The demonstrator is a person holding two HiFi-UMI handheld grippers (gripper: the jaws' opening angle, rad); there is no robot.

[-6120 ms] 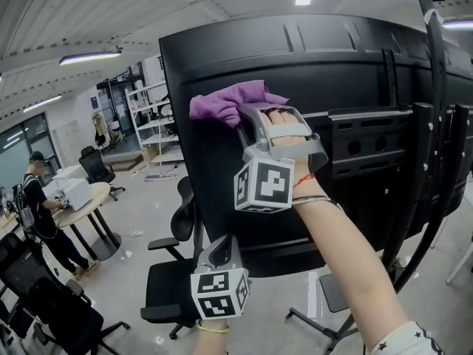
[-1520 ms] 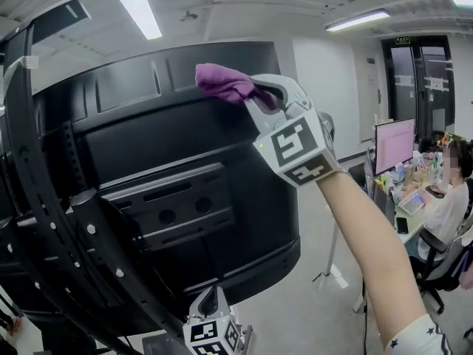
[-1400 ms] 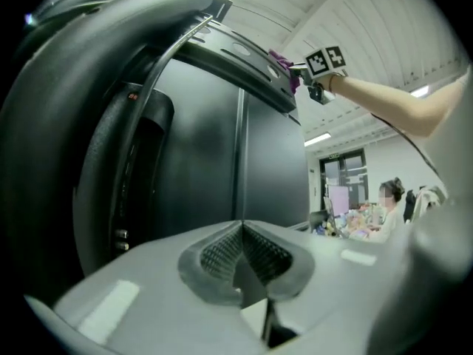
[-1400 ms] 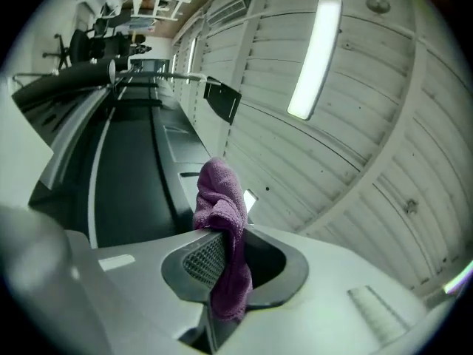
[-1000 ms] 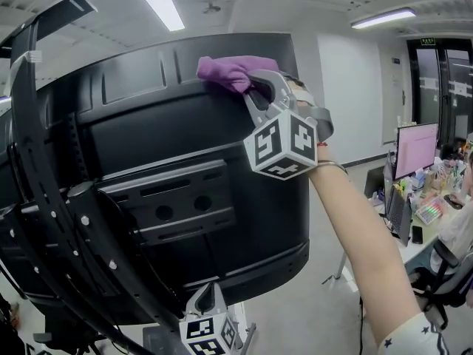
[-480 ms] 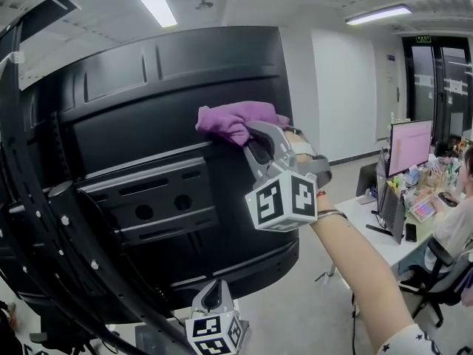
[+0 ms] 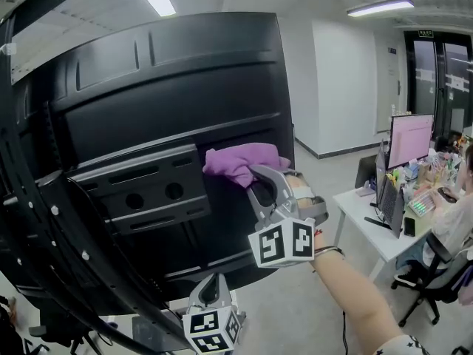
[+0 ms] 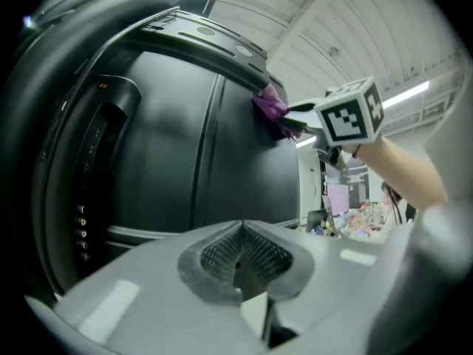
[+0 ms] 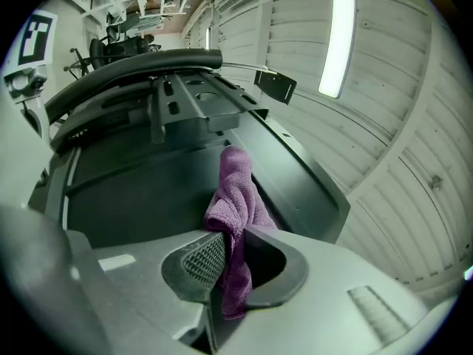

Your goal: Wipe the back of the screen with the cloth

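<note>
The cloth (image 7: 240,163) is a good bit lower than half a second back. It's come down off the upper part of the screen (image 7: 162,87) and now sits mid-frame, pressed on the black back panel just right of the mount bracket (image 7: 137,187). Looks like a downward stroke to me, so the bottom strip is probably still unwiped.

The right gripper (image 7: 255,177) has its fingers (image 9: 191,263) clenched on the cloth. The left gripper (image 7: 210,291) hangs at bottom centre, fingers pressed together on nothing.

The panel is matte ribbed plastic, with curved stand bars (image 7: 44,220) on the left. Office behind: a bench (image 7: 366,217) with a monitor (image 7: 410,140), and a person (image 7: 462,220) at the right edge.
</note>
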